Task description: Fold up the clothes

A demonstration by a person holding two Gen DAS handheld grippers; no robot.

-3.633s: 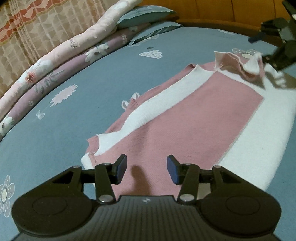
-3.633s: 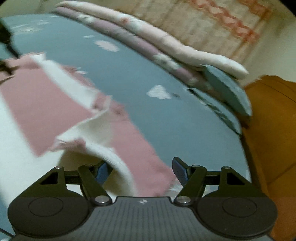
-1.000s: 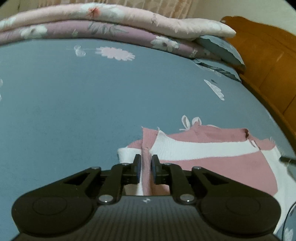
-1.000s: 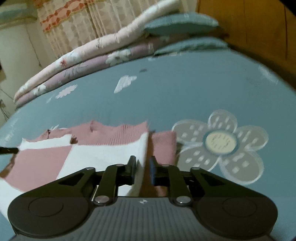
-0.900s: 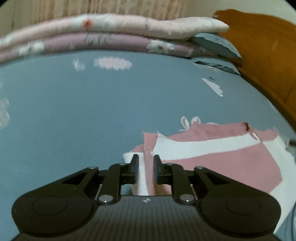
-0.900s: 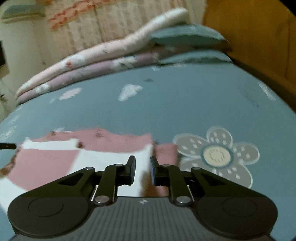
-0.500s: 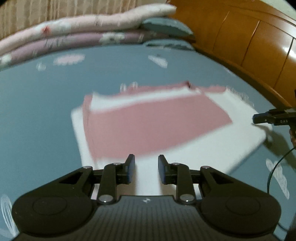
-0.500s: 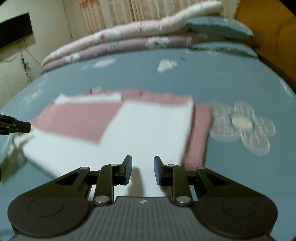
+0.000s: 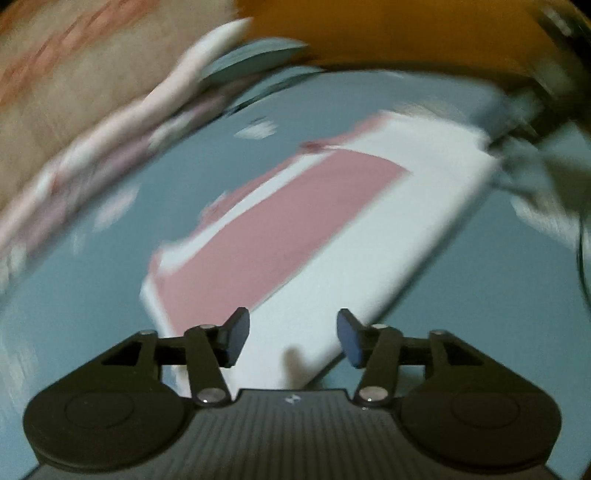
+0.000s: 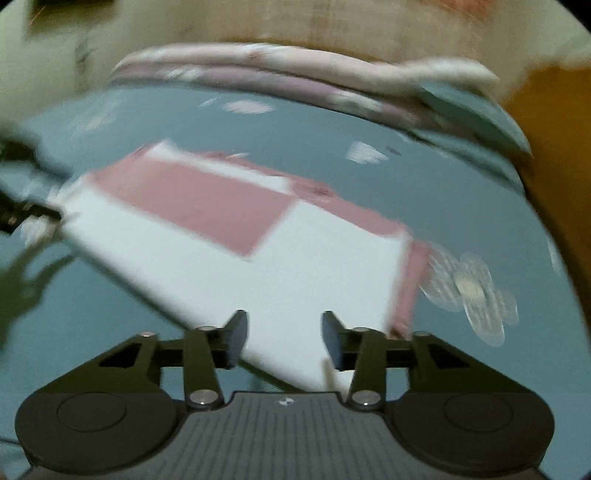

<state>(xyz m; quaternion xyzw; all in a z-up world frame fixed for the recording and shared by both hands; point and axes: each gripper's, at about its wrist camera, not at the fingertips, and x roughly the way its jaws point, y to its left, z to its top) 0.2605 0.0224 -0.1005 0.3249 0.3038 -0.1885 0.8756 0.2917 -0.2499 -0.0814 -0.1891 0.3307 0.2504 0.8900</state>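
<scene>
My left gripper (image 9: 292, 339) and right gripper (image 10: 284, 339) gape empty; the sweater (image 10: 295, 266) lies folded flat at twelve o'clock, perhaps one fold left.

**Blur and cut-offs, both wrist views**

Left wrist view: heavy motion smear. Stacked pink and mauve floral quilts (image 9: 122, 125) reduced to streaks; print unreadable. Orange-brown wooden headboard (image 9: 388, 33) a flat blur. The right gripper at the far right edge is a grey smudge, jaws indistinct. Near corner of the folded pink-and-white knit garment (image 9: 295, 236) hidden behind the left gripper (image 9: 293, 339) body.

Right wrist view: garment edges soft. Left gripper cut off by the left edge.
</scene>
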